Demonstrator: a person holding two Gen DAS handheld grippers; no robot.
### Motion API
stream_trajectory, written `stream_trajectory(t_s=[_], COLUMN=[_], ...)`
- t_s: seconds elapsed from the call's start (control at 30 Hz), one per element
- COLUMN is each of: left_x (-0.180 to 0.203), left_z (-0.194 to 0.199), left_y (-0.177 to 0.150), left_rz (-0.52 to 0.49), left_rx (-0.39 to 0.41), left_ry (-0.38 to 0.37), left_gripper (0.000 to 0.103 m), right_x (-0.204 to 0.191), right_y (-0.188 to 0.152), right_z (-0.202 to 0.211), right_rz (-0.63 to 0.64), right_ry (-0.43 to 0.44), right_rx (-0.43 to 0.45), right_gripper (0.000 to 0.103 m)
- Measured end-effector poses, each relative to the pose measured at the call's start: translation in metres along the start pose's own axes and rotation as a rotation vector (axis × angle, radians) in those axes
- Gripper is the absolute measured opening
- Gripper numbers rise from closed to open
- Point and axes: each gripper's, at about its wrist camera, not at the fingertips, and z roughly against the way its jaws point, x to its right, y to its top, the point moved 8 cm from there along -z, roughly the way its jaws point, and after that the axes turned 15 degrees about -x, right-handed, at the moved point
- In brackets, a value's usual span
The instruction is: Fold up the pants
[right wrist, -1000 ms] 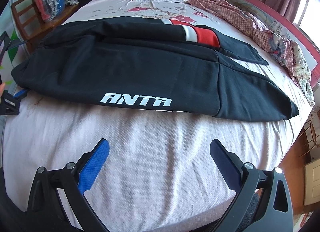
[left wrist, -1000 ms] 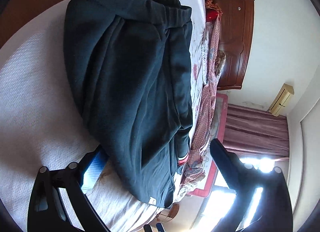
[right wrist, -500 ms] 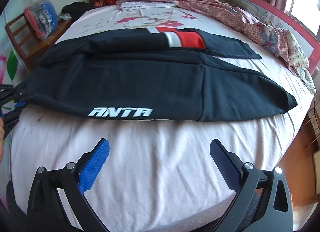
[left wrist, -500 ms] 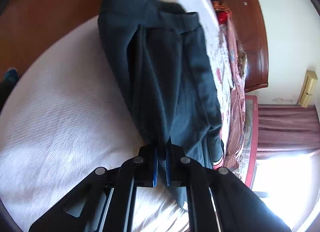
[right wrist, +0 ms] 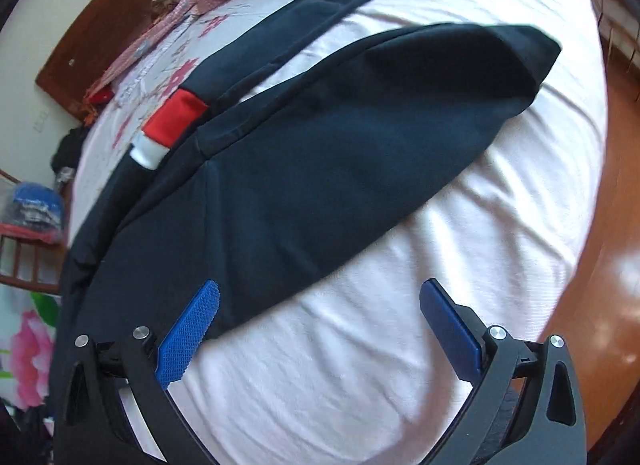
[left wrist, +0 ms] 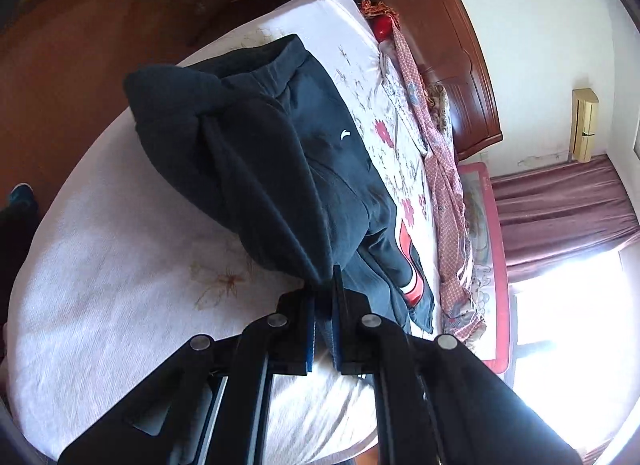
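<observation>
Dark navy pants [left wrist: 280, 169] with a red and white stripe lie across the pale pink bed [left wrist: 120, 265]. My left gripper [left wrist: 325, 285] is shut on the near edge of the pants by the waist end and holds that fabric bunched and lifted off the sheet. In the right wrist view the pants [right wrist: 320, 153] stretch diagonally, legs toward the upper right. My right gripper [right wrist: 320, 305] is open and empty, low over the sheet at the pants' near edge, its left pad [right wrist: 188, 337] beside the fabric.
A pink patterned blanket [left wrist: 444, 193] lies along the far side of the bed by the wooden headboard [left wrist: 452, 49]. A chair with a bag [right wrist: 32, 213] stands beside the bed. The wooden floor [right wrist: 624, 225] lies past the bed's edge.
My left gripper closed on the pants' edge and lifted it, bunching the fabric. My right gripper swung closer to the pants and tilted; it stays open.
</observation>
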Motion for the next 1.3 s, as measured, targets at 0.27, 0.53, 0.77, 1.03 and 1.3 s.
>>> stream_trajectory(t_s=[0.27, 0.53, 0.77, 1.03, 1.3], left_x=[0.024, 0.031, 0.045, 0.021, -0.050], left_z=[0.010, 0.021, 0.048, 0.050, 0.006], left_y=[0.007, 0.005, 0.013, 0.010, -0.035], left_rz=[-0.029, -0.055, -0.124, -0.105, 0.025], left_rx=[0.005, 0.012, 0.095, 0.065, -0.041], left_ry=[-0.004, -0.002, -0.022, 0.098, 0.303], left_gripper=[0.006, 0.006, 0.000, 0.000, 0.053], right_x=[-0.014, -0.041, -0.057, -0.043, -0.053], right_y=[-0.006, -0.008, -0.007, 0.001, 0.001], right_z=[-0.015, -0.013, -0.036, -0.040, -0.017], right_rz=[-0.132, -0.142, -0.174, -0.165, -0.061], right_ry=[0.289, 0.471, 0.563, 0.475, 0.432], right_rx=[-0.056, -0.054, -0.057, -0.036, 0.019], right_gripper=[0.100, 0.100, 0.097, 0.014, 0.002])
